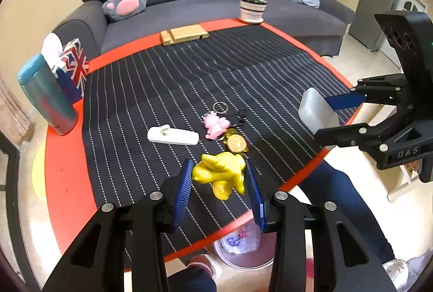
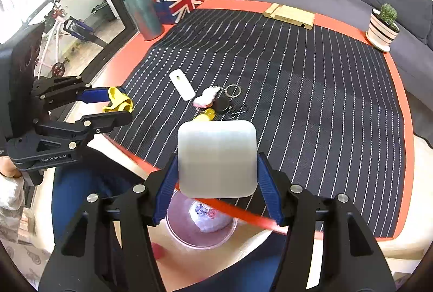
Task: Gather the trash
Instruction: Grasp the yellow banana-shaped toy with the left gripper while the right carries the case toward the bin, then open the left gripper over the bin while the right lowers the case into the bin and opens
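My left gripper (image 1: 219, 178) is shut on a crumpled yellow peel-like scrap (image 1: 222, 175), held above the table's near edge; it shows in the right wrist view too (image 2: 119, 99). My right gripper (image 2: 216, 170) is shut on a translucent white square container (image 2: 216, 158), held over the table's front edge; it also shows in the left wrist view (image 1: 316, 113). A clear trash bin (image 2: 201, 221) with a crumpled wrapper inside stands on the floor below the table edge, also in the left wrist view (image 1: 243, 248).
On the striped cloth (image 1: 189, 81) lie a white hook (image 1: 173, 135), a pink keychain with rings (image 1: 216, 124) and a gold disc (image 1: 236, 143). A teal tumbler (image 1: 46, 94), flag tissue box (image 1: 73, 67), wooden stand (image 1: 184, 33) and potted cactus (image 1: 253, 6) line the edges.
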`<state>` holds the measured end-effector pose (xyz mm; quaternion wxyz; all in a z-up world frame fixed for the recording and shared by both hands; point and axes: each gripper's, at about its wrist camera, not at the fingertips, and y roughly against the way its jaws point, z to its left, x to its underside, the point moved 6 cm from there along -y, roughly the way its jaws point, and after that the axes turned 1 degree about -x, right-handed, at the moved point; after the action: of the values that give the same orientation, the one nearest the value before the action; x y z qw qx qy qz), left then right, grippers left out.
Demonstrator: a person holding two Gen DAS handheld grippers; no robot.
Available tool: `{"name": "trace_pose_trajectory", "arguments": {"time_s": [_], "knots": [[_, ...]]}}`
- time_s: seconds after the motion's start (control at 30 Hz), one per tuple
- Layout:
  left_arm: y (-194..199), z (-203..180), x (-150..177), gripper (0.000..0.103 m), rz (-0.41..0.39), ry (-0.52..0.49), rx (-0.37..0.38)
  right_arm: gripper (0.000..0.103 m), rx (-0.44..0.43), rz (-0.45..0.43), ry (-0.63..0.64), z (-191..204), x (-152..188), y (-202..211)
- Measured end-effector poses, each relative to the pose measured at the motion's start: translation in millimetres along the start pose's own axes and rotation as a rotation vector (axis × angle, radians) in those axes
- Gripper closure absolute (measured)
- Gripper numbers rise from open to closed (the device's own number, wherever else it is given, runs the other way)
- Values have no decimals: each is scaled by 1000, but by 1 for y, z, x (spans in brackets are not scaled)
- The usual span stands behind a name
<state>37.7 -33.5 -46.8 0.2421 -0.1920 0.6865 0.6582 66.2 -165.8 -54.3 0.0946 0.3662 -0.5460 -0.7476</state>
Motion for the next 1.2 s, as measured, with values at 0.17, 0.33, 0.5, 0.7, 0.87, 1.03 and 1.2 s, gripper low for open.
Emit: {"name": "trace_pose_trajectory", "arguments": {"time_s": [0.17,0.33,0.5,0.7,0.87,1.03,1.2], "knots": [[12,-13,10,64,-16,-4,25,46,-1,-10,26,17,16,13],[20,-26,21,64,-23,-6,48,46,-2,-18,36,30,33,23],[23,-40,34,64,-16,-9,80,46,-7,-15,27,36,51,27],[22,-53,45,64,-2,-13,111,46,6,-4,17,37,68,30],[23,-58,48,29,0,-19,126,46,6,-3,10,35,73,32],[23,-50,47,7,-26,7,85,46,2,-7,8,35,73,33],[22,-46,48,7,-19,15,71,46,-3,-4,7,37,75,31]]}}
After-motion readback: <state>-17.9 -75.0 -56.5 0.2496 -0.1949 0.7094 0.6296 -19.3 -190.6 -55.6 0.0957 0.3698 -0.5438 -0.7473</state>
